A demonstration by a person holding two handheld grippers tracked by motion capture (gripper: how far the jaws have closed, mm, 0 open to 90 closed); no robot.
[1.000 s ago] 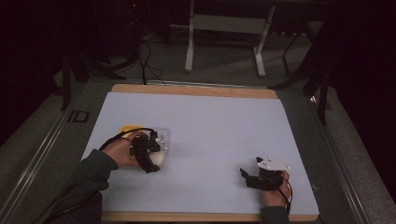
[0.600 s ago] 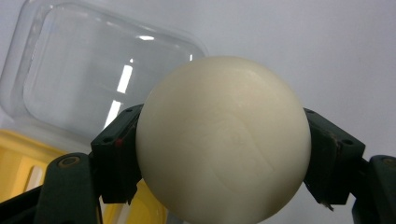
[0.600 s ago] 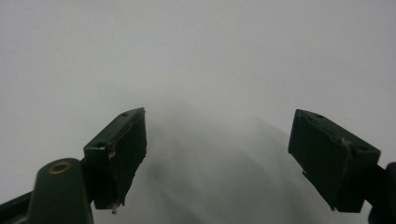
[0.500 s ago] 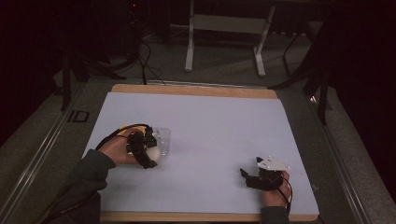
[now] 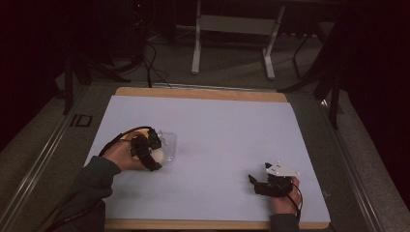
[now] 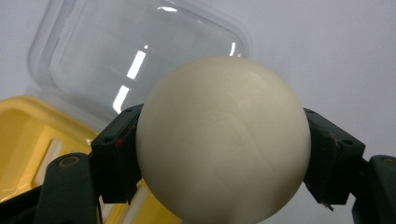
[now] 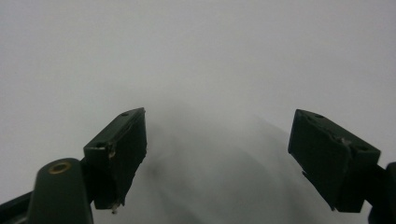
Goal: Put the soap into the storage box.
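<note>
My left gripper [image 5: 153,153] is shut on a smooth cream-white ball [image 6: 223,140], its black pads [image 6: 116,144] pressing on both sides of it. The ball [image 5: 158,156] hangs at the left of the white table mat, just over a yellow container [image 6: 28,140] whose clear plastic lid [image 6: 116,56] lies open behind it. From above, the container [image 5: 126,137] and lid [image 5: 168,144] show beside the person's left hand. My right gripper [image 5: 258,186] rests near the front right of the mat. Its jaws [image 7: 219,140] stand open with nothing between them.
The white mat [image 5: 217,130] covers a wooden table top [image 5: 193,92]. Metal stand legs [image 5: 232,43] and cables lie on the floor beyond the far edge. A dark rail [image 5: 43,159] runs along the left side.
The left gripper with the ball has shifted slightly to the left and away from the person. The right gripper has kept still.
</note>
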